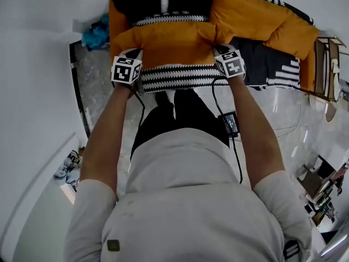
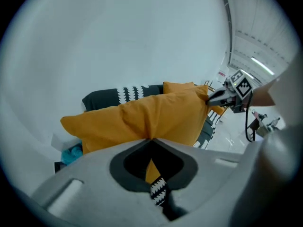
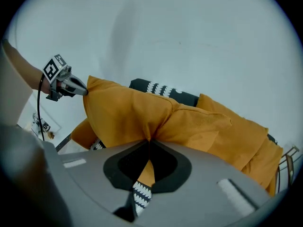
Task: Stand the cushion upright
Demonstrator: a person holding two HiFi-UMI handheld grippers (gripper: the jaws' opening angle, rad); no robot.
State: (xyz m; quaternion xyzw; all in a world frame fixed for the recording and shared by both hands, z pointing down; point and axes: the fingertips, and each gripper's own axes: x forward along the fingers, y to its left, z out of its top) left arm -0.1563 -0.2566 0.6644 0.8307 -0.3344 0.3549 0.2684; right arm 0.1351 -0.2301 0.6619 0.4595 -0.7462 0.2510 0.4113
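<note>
Head view: left claw [image 1: 132, 53], right claw [image 1: 221, 50] pinch cushion [image 1: 166, 45]

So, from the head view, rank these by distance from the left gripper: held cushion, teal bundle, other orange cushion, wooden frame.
1. Held cushion, clamped in its jaws.
2. Teal bundle, upper left.
3. Other orange cushion, upper right.
4. Wooden frame, far right edge.

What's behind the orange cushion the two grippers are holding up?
A black cushion with white markings shows above the orange cushion, a second orange cushion beside it. Its lower part is covered.
</note>
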